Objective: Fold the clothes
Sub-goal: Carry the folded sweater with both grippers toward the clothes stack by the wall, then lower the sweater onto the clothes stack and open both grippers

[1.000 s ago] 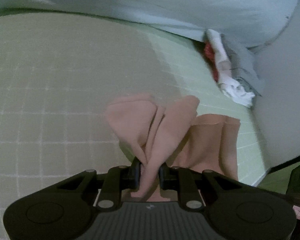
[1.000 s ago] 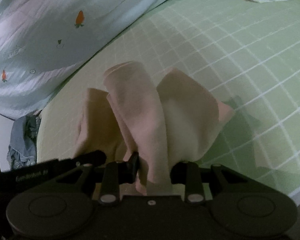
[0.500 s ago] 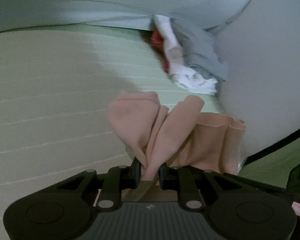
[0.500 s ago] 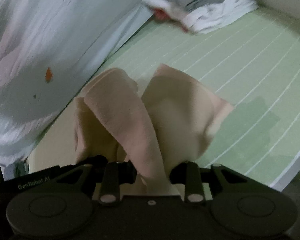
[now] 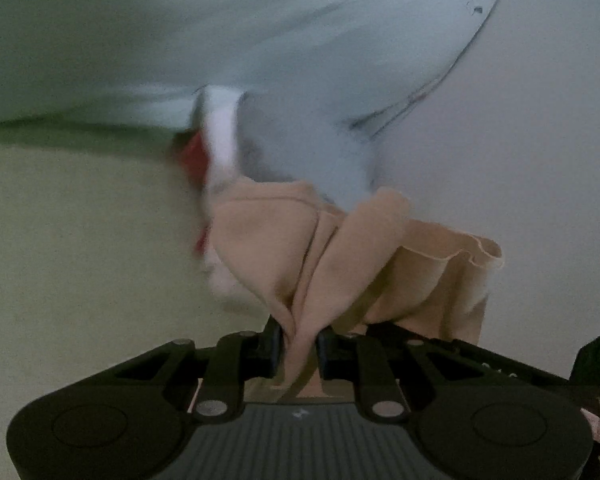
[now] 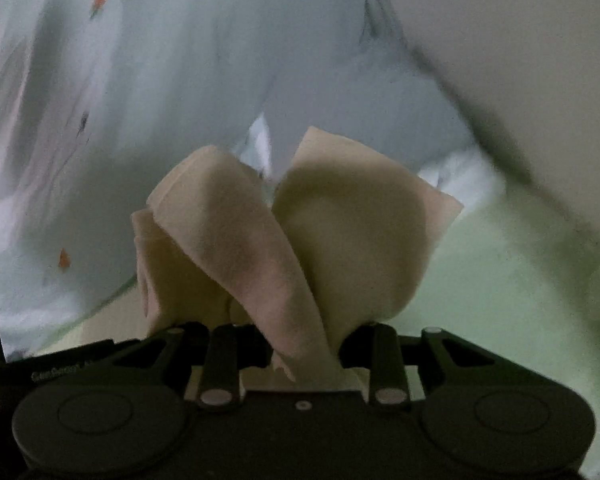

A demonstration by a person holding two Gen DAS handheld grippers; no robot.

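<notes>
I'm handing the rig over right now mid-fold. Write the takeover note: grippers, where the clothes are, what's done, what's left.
Left gripper: shut on the peach garment, fabric bunched between its fingers.
Right gripper: shut on the same garment, another bunch of it.
The garment is held above the green bed sheet, not spread flat. A pile of other clothes lies farther along the bed, by the pale blue quilt; both views are blurred.
Done: garment picked up by both grippers.
Left: lay it flat, fold it, then take on the pile.

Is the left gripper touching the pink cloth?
Touching. The left wrist view shows the left gripper shut on the pink cloth, with the fabric pinched between both fingers and fanning out above them.
</notes>
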